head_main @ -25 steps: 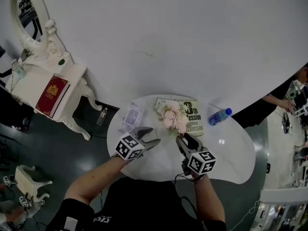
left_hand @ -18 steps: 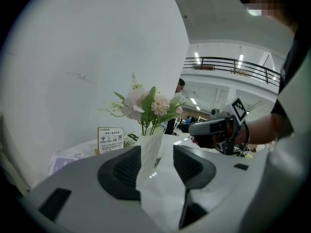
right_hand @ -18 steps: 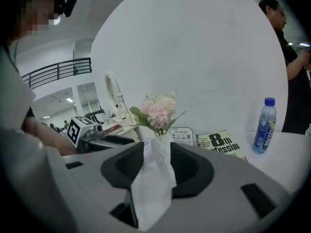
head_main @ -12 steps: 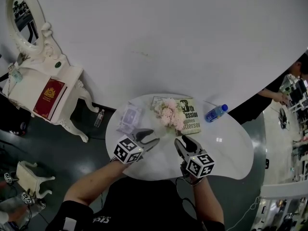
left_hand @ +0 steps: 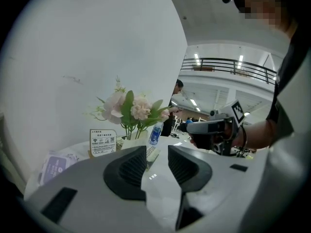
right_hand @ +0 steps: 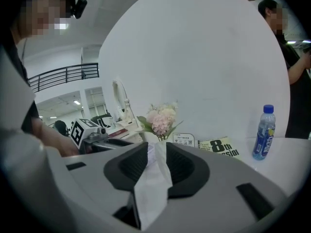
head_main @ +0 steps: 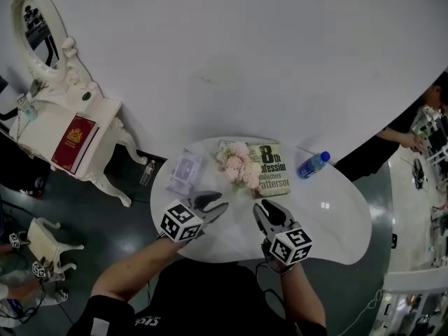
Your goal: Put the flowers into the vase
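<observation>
Glossy white bench (head_main: pixel 336 222); clear plastic bottle (head_main: pixel 313 164); paper-covered book (head_main: pixel 274 170); left gripper (left_hand: pixel 157 152) of matt grey plastic, jaws ribbed.

Large open indoor hall, fitted out as a staged recording set. Evidence: plain white backdrop panel (head_main: pixel 266 61) behind a white table (head_main: pixel 336 222); ornate white dressing table (head_main: pixel 38 128) with oval mirror (head_main: pixel 35 23). Also: balcony railing (left_hand: pixel 228 67), ceiling strip lights (left_hand: pixel 197 57), dark floor (head_main: pixel 105 222).
</observation>
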### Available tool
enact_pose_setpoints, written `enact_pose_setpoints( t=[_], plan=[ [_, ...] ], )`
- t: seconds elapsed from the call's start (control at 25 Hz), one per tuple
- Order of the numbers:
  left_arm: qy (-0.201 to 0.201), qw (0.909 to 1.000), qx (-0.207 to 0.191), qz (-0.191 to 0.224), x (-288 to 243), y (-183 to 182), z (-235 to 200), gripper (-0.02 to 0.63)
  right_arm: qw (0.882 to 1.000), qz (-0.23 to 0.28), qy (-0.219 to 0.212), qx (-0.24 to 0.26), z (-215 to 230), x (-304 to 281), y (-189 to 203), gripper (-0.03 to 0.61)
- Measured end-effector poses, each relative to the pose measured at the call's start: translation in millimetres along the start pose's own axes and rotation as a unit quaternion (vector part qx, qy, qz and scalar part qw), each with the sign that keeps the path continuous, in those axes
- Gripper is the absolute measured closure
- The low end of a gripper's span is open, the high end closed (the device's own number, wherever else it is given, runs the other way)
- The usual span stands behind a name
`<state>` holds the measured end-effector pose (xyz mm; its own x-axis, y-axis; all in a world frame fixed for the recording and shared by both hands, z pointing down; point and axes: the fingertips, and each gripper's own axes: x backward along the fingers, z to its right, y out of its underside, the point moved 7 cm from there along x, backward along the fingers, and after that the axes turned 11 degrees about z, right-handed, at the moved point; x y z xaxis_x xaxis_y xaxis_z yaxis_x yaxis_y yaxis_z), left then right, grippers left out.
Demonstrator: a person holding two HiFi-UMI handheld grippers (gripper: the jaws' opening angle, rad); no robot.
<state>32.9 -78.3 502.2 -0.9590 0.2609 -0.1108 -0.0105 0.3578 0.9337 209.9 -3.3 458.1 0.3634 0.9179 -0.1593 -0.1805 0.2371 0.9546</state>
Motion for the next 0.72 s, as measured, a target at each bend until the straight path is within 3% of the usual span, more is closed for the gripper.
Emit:
enact_pose_setpoints(
  t=[0.24, 0.72],
  plan=[
    [0.000, 0.9996, -0.024, 0.014, -10.6, -16.0, 26.6, 0.501, 1.000, 0.017, -0.017, 0.014, 7.1, 21.4, -16.4, 0.473],
    [0.001, 0.9985, -0.030, 0.045, -26.2, -33.4, 62.3, 0.544, 0.998, 0.040, -0.046, -0.011, 7.8, 52.0, -18.4, 0.517]
  ],
)
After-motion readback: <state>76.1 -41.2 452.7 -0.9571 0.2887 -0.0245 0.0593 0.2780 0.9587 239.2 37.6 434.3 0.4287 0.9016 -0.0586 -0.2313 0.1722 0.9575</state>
